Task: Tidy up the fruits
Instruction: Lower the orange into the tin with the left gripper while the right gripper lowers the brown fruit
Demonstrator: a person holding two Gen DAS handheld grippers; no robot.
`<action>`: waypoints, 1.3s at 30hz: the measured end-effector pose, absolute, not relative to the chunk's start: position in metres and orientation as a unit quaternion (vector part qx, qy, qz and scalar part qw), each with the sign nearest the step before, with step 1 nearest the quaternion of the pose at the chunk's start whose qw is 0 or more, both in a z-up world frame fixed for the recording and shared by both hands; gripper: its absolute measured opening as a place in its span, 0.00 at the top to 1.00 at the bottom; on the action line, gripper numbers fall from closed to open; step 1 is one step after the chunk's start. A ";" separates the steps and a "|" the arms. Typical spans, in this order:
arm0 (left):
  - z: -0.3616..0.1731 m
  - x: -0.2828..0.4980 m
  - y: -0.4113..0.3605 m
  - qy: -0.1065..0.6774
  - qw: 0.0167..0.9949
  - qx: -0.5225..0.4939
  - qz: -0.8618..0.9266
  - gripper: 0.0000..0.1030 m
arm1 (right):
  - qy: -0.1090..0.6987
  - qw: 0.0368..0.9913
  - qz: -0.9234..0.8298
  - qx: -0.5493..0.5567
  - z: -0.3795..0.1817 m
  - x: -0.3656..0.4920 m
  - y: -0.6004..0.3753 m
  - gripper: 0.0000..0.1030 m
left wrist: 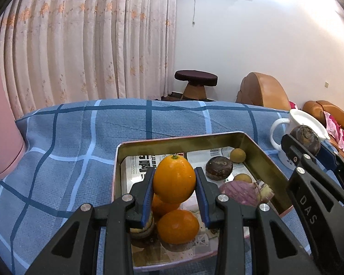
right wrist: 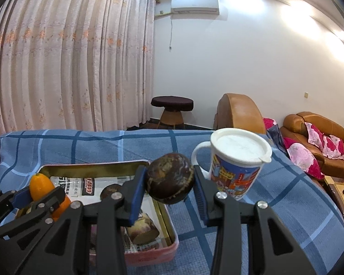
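My left gripper (left wrist: pixel 174 183) is shut on an orange kumquat-like fruit (left wrist: pixel 173 178) and holds it above the metal tray (left wrist: pixel 181 141). The tray, lined with newspaper, holds more orange fruits (left wrist: pixel 178 226), a dark round fruit (left wrist: pixel 219 168), two small tan fruits (left wrist: pixel 238 155) and a purple vegetable piece (left wrist: pixel 239 192). My right gripper (right wrist: pixel 170 183) is shut on a dark brown round fruit (right wrist: pixel 169 178), held above the tray's right edge (right wrist: pixel 169 220). It also shows in the left wrist view (left wrist: pixel 306 138). The left gripper with its orange fruit (right wrist: pixel 40 186) shows in the right wrist view.
A white lidded mug (right wrist: pixel 238 160) with a colourful print stands right of the tray on the blue checked cloth (left wrist: pixel 80 137). A pink object (left wrist: pixel 2 126) sits at far left. Behind are curtains, a stool (left wrist: pixel 196 80) and brown sofas (right wrist: pixel 314 133).
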State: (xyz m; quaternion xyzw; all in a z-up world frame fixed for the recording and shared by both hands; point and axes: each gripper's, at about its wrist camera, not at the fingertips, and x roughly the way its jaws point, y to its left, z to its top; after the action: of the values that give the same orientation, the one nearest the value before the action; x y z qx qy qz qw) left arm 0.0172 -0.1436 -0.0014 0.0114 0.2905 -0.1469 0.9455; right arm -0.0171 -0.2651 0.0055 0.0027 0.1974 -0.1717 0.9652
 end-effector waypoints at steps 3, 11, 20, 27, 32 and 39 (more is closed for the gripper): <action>-0.001 0.018 -0.145 0.293 0.944 0.011 -0.148 0.65 | 0.196 0.966 -0.171 0.002 0.006 -0.015 -0.265 0.59; 0.000 0.023 -0.146 0.296 0.943 0.008 -0.153 0.65 | 0.199 0.967 -0.156 -0.007 0.008 -0.004 -0.262 0.59; -0.003 0.033 -0.144 0.311 0.936 -0.005 -0.162 0.65 | 0.212 0.968 -0.136 0.002 0.004 0.009 -0.260 0.59; -0.003 0.040 -0.145 0.318 0.934 -0.006 -0.161 0.65 | 0.240 0.965 -0.106 0.014 0.001 0.021 -0.263 0.59; -0.004 0.040 -0.142 0.316 0.936 -0.004 -0.153 0.65 | 0.263 0.961 -0.078 0.023 -0.004 0.028 -0.265 0.58; -0.004 0.039 -0.139 0.314 0.939 0.000 -0.144 0.65 | 0.302 0.952 -0.028 0.048 -0.013 0.042 -0.271 0.57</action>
State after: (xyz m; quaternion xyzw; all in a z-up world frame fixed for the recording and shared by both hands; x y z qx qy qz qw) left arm 0.0389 -0.1393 -0.0044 -0.0003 0.3137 -0.1436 0.9386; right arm 0.0421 -0.2709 -0.0132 0.0478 0.3022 -0.0278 0.9516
